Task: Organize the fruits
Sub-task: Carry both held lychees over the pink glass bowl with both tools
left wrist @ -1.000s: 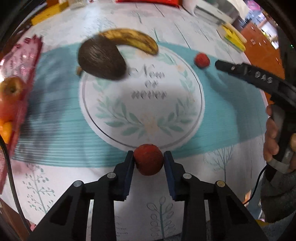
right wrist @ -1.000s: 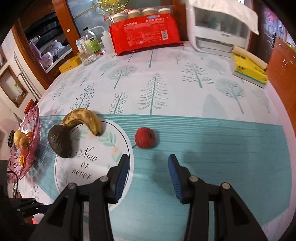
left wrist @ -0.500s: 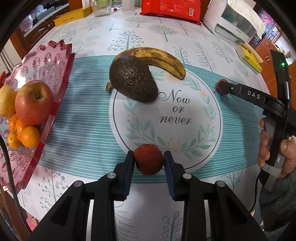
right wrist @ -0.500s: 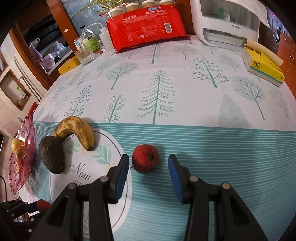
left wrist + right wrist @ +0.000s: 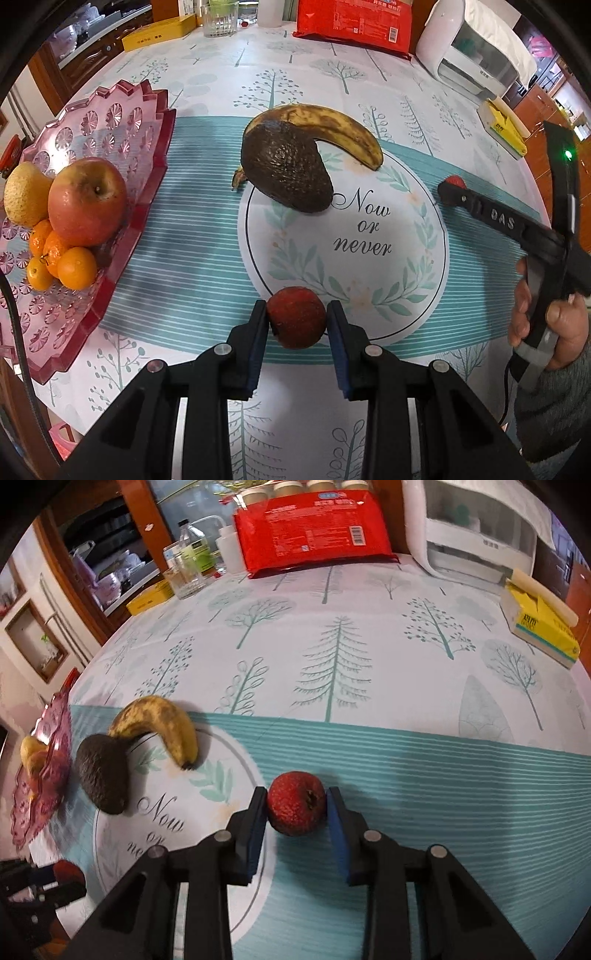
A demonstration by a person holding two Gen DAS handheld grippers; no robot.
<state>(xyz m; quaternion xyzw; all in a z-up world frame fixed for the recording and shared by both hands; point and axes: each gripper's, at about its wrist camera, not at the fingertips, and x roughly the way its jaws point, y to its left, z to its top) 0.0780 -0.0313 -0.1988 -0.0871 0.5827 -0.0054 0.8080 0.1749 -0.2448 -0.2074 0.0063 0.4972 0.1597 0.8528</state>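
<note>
the left gripper [image 5: 297, 323] pinches one red fruit [image 5: 296, 316]. the right gripper [image 5: 296, 810] has just been closing and now pinches another red fruit [image 5: 295, 803] on the tabletop [image 5: 369, 657].

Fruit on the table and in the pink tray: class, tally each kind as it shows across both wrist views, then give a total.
Small red fruits: 2 (left gripper's, right gripper's)
Banana: 1
Avocado: 1
Apple: 1
Yellow pear-like fruit: 1
Small oranges: 4 visible
Total: 10
</note>
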